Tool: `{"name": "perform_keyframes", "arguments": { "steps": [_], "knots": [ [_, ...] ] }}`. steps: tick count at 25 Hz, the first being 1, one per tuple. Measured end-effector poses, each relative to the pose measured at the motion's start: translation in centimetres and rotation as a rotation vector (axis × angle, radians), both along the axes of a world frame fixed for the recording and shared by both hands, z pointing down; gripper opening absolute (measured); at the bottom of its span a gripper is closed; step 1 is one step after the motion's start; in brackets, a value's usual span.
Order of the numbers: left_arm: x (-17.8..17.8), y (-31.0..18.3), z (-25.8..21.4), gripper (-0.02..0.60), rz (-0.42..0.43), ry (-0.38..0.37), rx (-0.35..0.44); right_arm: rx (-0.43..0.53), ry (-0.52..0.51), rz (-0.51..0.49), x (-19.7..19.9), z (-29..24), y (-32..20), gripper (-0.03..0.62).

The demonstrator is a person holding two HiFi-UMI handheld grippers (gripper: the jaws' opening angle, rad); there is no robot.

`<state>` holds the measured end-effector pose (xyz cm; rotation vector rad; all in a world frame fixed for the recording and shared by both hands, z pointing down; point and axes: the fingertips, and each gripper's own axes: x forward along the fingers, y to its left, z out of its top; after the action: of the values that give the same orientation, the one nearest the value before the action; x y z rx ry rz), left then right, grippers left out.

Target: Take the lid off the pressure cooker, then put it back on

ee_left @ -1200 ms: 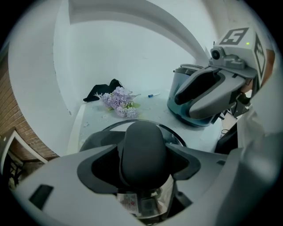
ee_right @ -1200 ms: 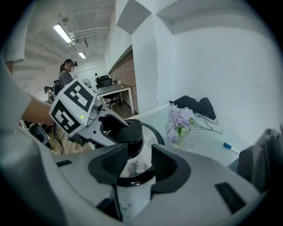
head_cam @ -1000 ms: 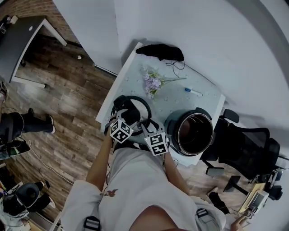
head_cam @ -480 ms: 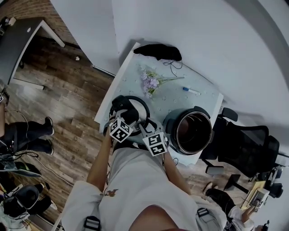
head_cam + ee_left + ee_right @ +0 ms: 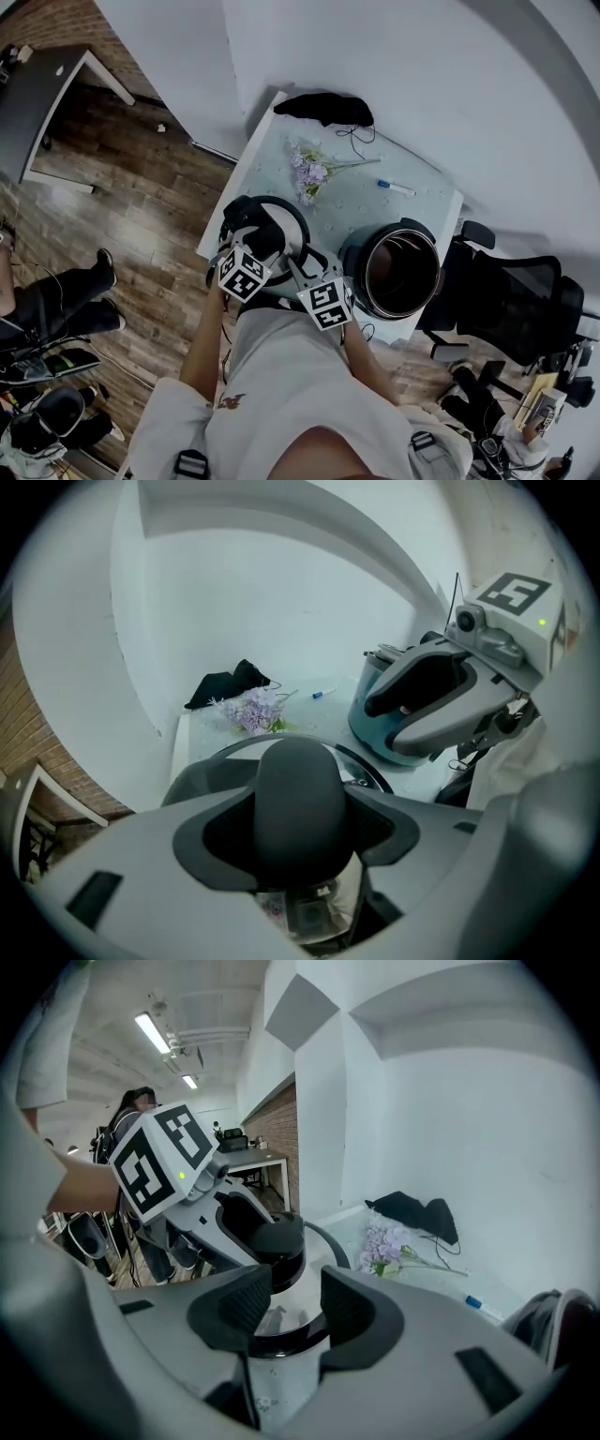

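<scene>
Two grippers meet at one lid. Our left gripper (image 5: 298, 827) has just been closing. Its jaws stand about half-way in, pressed on the lid's black knob (image 5: 300, 780), which fills the gap and hides nearly all of the lid (image 5: 287, 217) from that gripper's view. Our right gripper (image 5: 298, 1305) has its jaws a narrow way apart with nothing pinched. Through the gap we see the lid's shiny top, and its dark rim (image 5: 325, 1241) runs just past the tips. In the head view both sets of tips are covered by the grippers' own bodies.

We cannot tell whether the lid rests on the table (image 5: 375, 214) or hangs just clear of it. The lid is at the table's near left part, off the open pressure cooker (image 5: 351, 265) and close beside it. The cooker stands to the lid's right in the head view and is cut off at the edge of the right gripper view.

Farther out on the table we count one bunch of purple flowers (image 5: 307, 172), one pen (image 5: 397, 188) and one black cloth (image 5: 323, 107). One office chair (image 5: 511, 300) stands beyond the cooker.
</scene>
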<state>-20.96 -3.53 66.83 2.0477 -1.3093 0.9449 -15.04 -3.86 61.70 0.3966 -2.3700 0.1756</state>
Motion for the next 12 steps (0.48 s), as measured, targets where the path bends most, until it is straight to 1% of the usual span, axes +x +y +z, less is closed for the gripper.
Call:
{"name": "perform_keyframes", "arguments": {
  "steps": [3, 5, 12],
  "knots": [
    [-0.1, -0.2, -2.1, 0.276, 0.003, -0.009, 0.002, 0.023, -0.039, 0.006, -0.3, -2.0, -0.3, 0.166],
    [0.1, -0.4, -3.7, 0.276, 0.014, -0.014, 0.020, 0.041, -0.069, 0.011, -0.5, -3.5, -0.5, 0.166],
    [1.5, -1.4, -8.6, 0.276, 0.081, -0.021, 0.078, 0.097, -0.134, 0.046, 0.1, -8.0, -1.2, 0.166]
  ]
}}
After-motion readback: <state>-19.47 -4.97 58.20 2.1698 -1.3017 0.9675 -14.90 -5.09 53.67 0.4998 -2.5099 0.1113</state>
